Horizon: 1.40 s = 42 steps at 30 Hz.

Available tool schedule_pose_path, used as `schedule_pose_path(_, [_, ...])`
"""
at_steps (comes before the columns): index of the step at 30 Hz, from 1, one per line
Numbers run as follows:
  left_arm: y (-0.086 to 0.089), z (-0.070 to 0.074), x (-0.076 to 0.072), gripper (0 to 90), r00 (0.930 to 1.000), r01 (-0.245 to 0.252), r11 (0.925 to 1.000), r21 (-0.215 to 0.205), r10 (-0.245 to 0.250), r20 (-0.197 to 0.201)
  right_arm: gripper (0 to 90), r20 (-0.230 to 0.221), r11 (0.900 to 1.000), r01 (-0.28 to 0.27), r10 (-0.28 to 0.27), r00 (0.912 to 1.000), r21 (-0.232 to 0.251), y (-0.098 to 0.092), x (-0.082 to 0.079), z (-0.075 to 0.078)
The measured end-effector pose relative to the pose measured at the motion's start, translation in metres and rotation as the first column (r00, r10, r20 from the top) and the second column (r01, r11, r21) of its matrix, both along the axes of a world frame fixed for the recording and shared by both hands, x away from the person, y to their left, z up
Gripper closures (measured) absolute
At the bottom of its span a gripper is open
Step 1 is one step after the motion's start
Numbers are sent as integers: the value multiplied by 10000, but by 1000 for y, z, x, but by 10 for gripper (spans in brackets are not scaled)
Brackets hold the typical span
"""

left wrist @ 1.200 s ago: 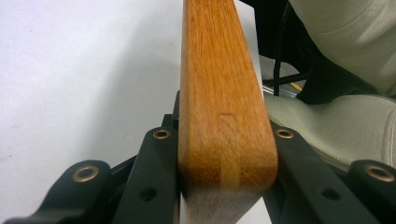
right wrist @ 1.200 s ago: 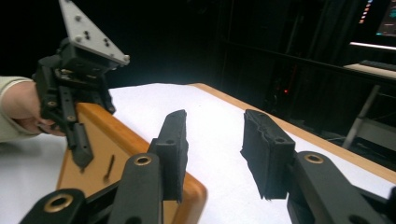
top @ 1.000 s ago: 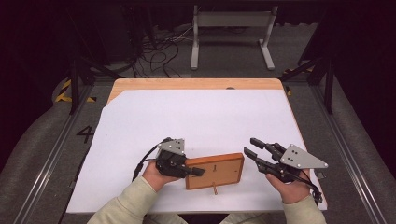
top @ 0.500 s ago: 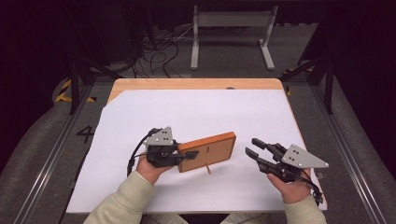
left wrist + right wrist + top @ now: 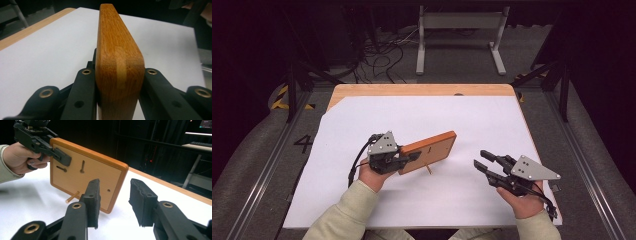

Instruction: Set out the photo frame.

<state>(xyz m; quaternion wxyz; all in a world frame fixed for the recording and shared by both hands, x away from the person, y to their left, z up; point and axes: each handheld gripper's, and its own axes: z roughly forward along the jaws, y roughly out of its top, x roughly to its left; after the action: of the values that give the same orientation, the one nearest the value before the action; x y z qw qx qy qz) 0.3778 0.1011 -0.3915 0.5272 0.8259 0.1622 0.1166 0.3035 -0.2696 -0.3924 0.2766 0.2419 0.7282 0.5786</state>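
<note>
An orange-brown wooden picture frame (image 5: 434, 148) stands on edge on the white sheet, its back toward the right. A thin wooden peg (image 5: 428, 169) sticks out of its back near the bottom. My left gripper (image 5: 411, 158) is shut on the frame's left end; in the left gripper view the frame's edge (image 5: 117, 62) is clamped between both jaws. My right gripper (image 5: 482, 161) rests apart at the right, open and with nothing in it. In the right gripper view its pads (image 5: 141, 202) point at the frame's back (image 5: 95, 175), which has slots and the peg (image 5: 72, 197).
A white sheet (image 5: 492, 125) covers most of the wooden table (image 5: 422, 90). Beyond the far edge, a grey metal stand (image 5: 459, 30) and cables lie on the dark floor. Metal rails run along both sides of the table.
The left gripper has raised the frame from lying flat near the front edge to standing on edge, and carried it a little left and farther away. The right gripper has kept still.
</note>
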Motion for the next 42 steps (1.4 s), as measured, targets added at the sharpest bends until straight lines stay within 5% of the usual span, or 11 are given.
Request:
schedule_pose_path(8, [-8,-5,-5,748,9973,-457,9967,674,416,608,596,-3,10000,-76,76,10000,5,2,0,-1])
schedule_pose_path(12, [-9,-5,-9,747,9974,-498,9943,939,446,564,591,-8,10000,-78,78,10000,-19,3,0,0])
schedule_pose_path(21, [-12,-9,-23,744,9939,-693,9765,2040,499,986,580,10,10000,-87,87,10000,19,3,0,0])
schedule_pose_path(30, [-5,-18,-22,707,9989,-475,9705,2364,471,74,559,9,9997,-214,214,9998,86,7,3,0])
schedule_pose_path(42, [-6,-18,-32,619,9996,194,9740,2257,-139,-260,548,-39,9994,-330,330,9994,126,9,5,0])
